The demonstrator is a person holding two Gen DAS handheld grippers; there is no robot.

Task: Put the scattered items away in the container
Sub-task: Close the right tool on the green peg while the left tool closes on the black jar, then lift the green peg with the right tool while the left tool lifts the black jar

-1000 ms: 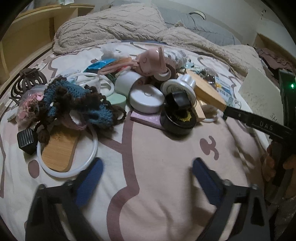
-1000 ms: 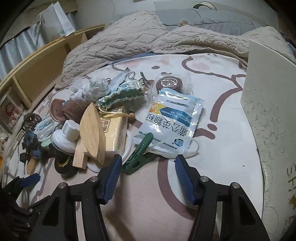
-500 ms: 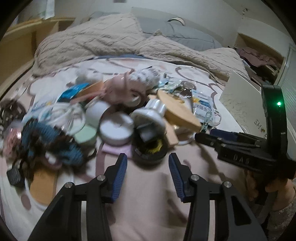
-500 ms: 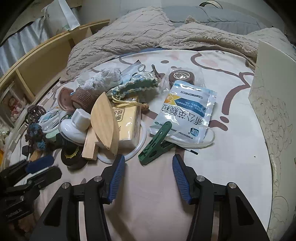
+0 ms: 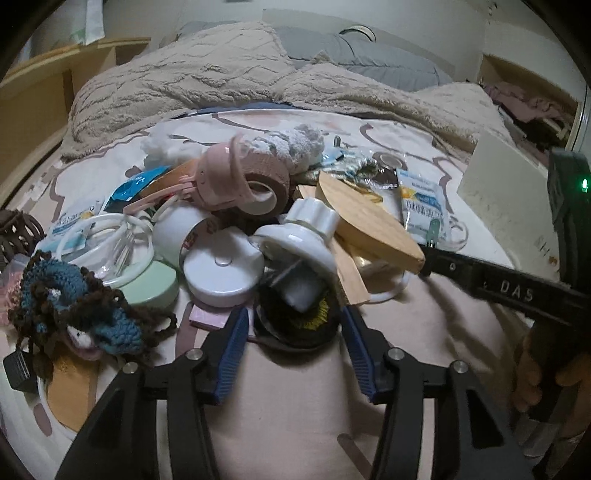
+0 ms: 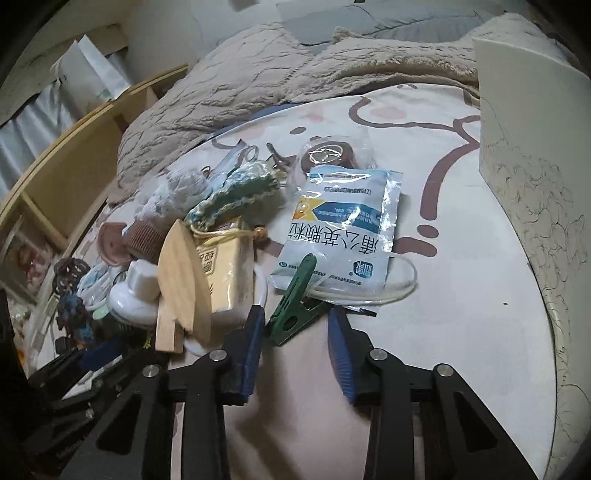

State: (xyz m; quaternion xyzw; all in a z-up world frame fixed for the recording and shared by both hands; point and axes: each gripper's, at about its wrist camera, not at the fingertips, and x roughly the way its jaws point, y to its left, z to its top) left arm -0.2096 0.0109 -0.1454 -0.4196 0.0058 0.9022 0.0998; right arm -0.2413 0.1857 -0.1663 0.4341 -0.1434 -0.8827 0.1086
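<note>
My left gripper [image 5: 291, 325] pinches the round black lid [image 5: 295, 317]; my right gripper [image 6: 295, 328], jaws narrowing, straddles the green plastic clothespin [image 6: 295, 295], which points diagonally away.

We're over a bed sheet [image 5: 288, 424] with brown cartoon outlines. Ahead of the tongs: rumpled beige blanket [image 5: 207, 81], grey pillow [image 5: 373, 59], pale wall [image 5: 406, 18]. Wooden shelving [image 6: 70, 155] off to their left. Dim indoor light.
</note>
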